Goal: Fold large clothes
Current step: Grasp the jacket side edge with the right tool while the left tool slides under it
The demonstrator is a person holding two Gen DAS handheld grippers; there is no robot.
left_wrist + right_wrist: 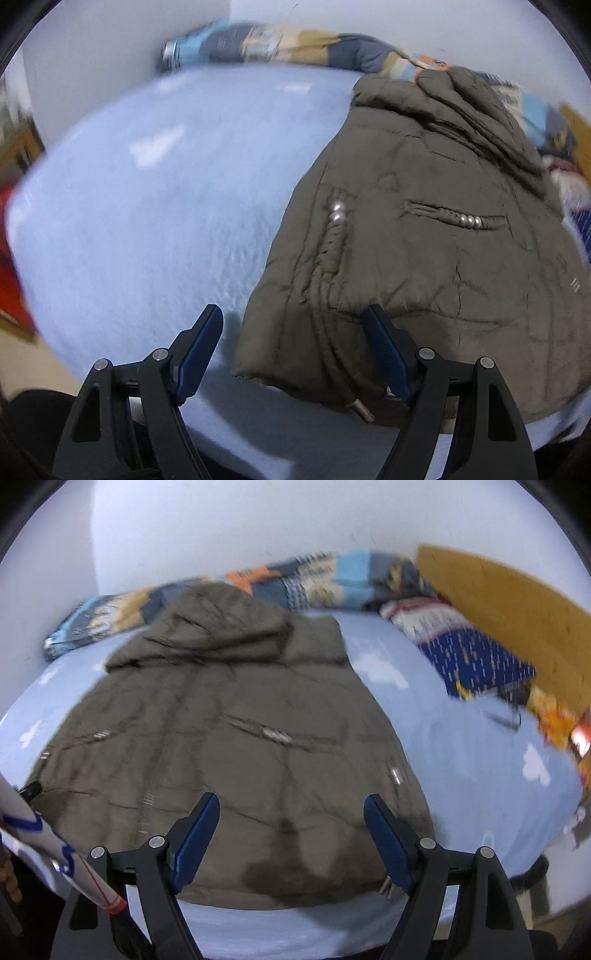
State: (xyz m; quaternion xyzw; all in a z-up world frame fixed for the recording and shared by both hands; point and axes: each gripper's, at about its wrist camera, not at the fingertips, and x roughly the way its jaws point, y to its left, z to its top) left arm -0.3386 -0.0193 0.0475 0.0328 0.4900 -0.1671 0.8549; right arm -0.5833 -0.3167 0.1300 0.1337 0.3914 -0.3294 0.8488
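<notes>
Both tongs wide, empty: left tongs point(291, 328), right tongs point(290, 814). Coat point(229, 731) flat on bed point(461, 746), hem under both. Fold seemingly unstarted; next, nip hem corners.

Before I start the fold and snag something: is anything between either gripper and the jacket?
Nothing visible. The left gripper hangs open over the olive jacket at its near hem corner, and the right gripper hangs open over its hem. Only the blue bedsheet lies around it.
</notes>
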